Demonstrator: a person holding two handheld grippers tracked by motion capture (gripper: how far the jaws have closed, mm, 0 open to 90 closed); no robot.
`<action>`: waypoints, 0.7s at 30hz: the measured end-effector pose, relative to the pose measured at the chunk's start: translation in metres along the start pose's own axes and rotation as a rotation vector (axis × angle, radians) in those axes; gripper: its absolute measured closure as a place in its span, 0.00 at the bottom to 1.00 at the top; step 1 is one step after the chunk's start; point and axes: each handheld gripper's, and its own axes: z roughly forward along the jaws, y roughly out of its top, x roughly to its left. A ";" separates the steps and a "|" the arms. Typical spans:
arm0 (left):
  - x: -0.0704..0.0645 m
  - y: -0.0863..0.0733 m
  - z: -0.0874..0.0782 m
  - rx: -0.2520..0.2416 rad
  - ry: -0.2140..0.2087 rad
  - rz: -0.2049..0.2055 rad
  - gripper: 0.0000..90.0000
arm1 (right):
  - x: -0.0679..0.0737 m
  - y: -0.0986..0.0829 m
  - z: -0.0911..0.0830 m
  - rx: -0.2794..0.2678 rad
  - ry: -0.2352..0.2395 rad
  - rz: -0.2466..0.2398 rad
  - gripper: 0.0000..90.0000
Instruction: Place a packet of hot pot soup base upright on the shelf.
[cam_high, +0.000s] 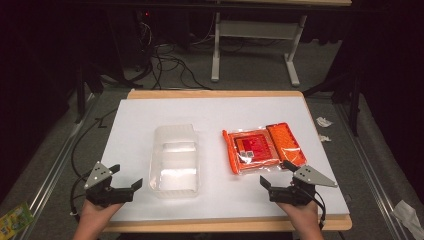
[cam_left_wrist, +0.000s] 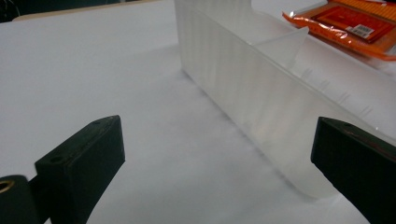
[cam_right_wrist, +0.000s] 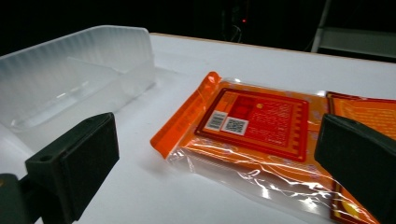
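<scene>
Your worktop (cam_high: 210, 107) is a smooth, matt white sheet on a pale wooden board showing at its edges. The bin (cam_high: 174, 160) near the front edge is frosted, translucent plastic with finely ribbed walls. The orange packet (cam_high: 260, 147) wears glossy, crinkled clear film. Your left gripper (cam_high: 126, 180) and right gripper (cam_high: 276, 175) have matt black plastic-looking jaws and dull grey metal plates.
</scene>
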 end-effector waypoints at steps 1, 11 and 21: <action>0.001 -0.001 0.001 0.007 -0.007 -0.008 0.03 | -0.001 0.000 -0.002 -0.003 -0.002 0.000 0.00; 0.002 0.000 0.001 0.001 -0.027 -0.017 0.01 | -0.006 -0.001 -0.008 -0.022 -0.022 0.009 0.00; 0.004 -0.002 0.002 0.004 -0.034 -0.023 0.01 | -0.010 -0.003 -0.008 -0.021 -0.037 0.026 0.00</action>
